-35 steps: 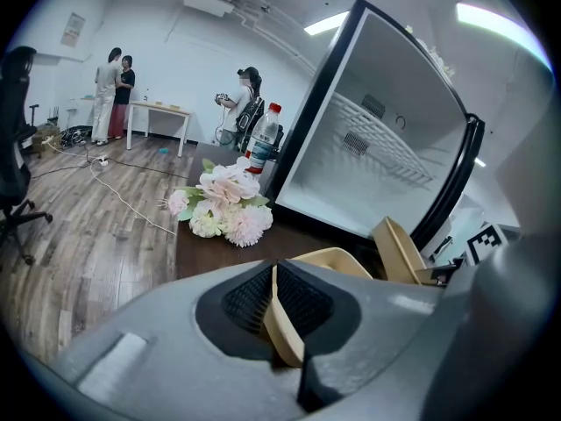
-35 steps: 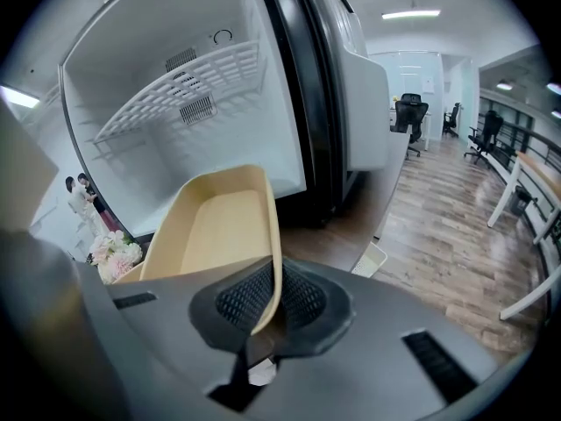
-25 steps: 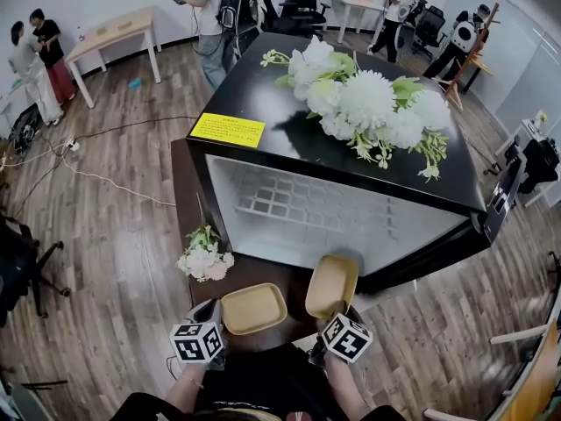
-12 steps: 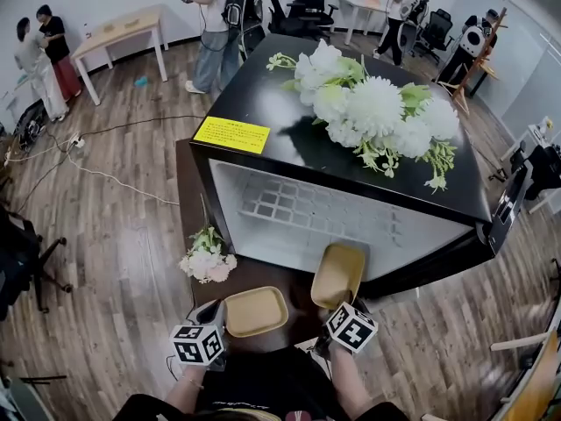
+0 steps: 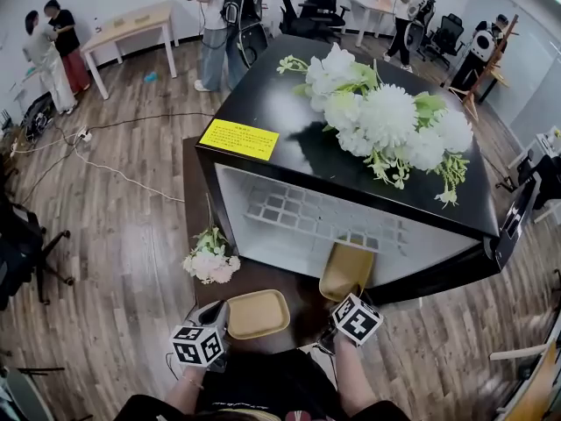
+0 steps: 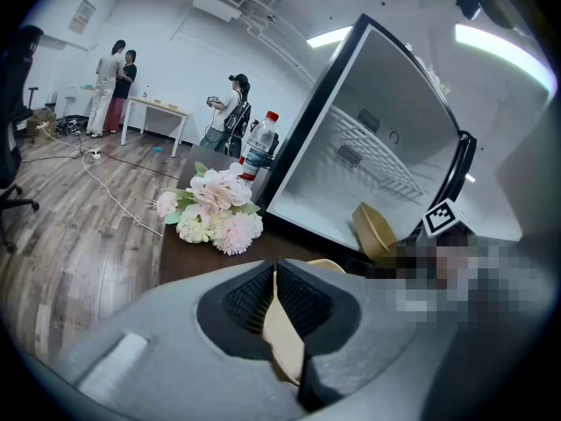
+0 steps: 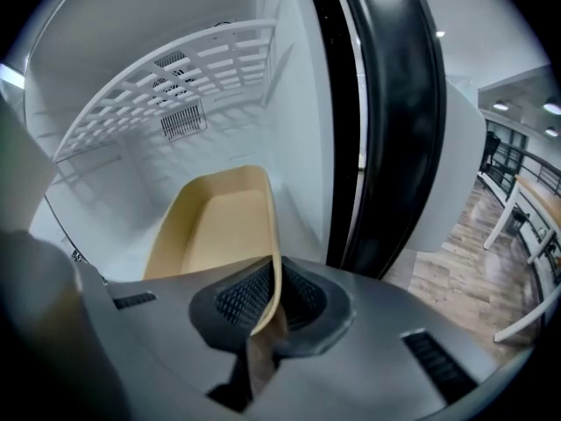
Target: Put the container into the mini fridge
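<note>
Container (image 7: 219, 222), a tan tray, sticks out ahead of the right gripper (image 7: 270, 310), whose jaws clench its near rim, at the mouth of the open mini fridge (image 7: 131, 42). The left gripper (image 6: 276, 301) pinches a second tan tray (image 6: 285, 345) edge-on between its jaws.

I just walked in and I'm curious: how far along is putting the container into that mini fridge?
Done: the black mini fridge stands open, and both tools have gripped. In hand: the right tool holds a tan shallow plastic container at the fridge's opening, before its white interior. Left: setting it down inside and letting go. The left tool holds a similar tan container outside, above the dark table.
</note>
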A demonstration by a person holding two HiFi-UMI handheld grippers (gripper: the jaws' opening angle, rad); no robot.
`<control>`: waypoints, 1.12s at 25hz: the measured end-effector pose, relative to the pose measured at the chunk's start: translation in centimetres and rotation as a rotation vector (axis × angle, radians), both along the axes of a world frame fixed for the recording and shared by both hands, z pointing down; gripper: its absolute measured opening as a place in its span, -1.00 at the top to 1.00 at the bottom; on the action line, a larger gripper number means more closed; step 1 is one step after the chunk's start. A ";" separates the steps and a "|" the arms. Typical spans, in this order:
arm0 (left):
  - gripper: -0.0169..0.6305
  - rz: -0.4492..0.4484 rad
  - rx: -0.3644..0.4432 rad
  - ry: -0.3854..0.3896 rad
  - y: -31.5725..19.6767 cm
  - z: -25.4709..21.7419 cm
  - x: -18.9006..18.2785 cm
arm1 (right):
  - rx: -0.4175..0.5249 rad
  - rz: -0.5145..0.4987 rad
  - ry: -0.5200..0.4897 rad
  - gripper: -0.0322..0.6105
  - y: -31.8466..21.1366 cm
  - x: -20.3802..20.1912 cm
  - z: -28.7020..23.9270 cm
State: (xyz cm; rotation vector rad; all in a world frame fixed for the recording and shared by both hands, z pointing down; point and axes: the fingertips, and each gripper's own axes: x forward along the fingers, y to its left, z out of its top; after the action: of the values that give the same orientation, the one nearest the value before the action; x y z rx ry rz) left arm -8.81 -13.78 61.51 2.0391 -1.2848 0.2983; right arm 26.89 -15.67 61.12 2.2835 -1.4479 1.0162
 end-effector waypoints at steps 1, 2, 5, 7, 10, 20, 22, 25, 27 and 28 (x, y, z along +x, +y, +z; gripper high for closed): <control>0.92 0.001 -0.001 0.006 0.0 0.0 0.1 | 0.002 0.003 -0.002 0.83 -0.3 0.1 0.0; 0.92 0.001 -0.001 0.008 -0.1 0.0 0.1 | 0.004 0.005 -0.005 0.83 -0.7 0.2 0.0; 0.92 -0.007 -0.001 0.002 -0.1 -0.1 -0.2 | 0.016 0.008 -0.015 0.83 -1.9 0.3 -0.1; 0.92 -0.013 -0.002 -0.003 -0.1 0.0 -0.3 | 0.000 0.025 0.001 0.83 -2.2 0.7 -0.5; 0.92 -0.027 0.001 -0.012 -0.2 -0.1 -0.5 | -0.009 0.051 0.003 0.83 -2.8 1.2 -0.6; 0.92 -0.041 -0.015 -0.033 -0.3 0.3 -0.7 | -0.029 0.115 -0.033 0.83 -4.3 2.0 0.0; 0.91 -0.053 -0.030 -0.048 -0.4 0.7 -1.0 | -0.022 0.123 -0.041 0.82 -4.6 2.1 -0.1; 0.91 -0.067 -0.053 -0.065 -0.3 1.2 -1.4 | -0.028 0.128 -0.051 0.81 -5.1 2.2 -0.1; 0.91 -0.057 -0.058 -0.064 -0.3 1.3 -1.3 | -0.037 0.134 -0.056 0.80 -5.2 2.3 0.0; 0.91 -0.051 -0.059 -0.065 -0.3 1.3 -1.1 | -0.040 0.138 -0.056 0.80 -5.2 2.4 0.0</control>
State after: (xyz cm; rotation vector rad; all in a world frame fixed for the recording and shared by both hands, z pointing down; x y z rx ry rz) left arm -9.94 -14.07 62.79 1.9582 -1.3498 0.3772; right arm 29.25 -20.92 61.14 2.3709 -1.2933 1.1466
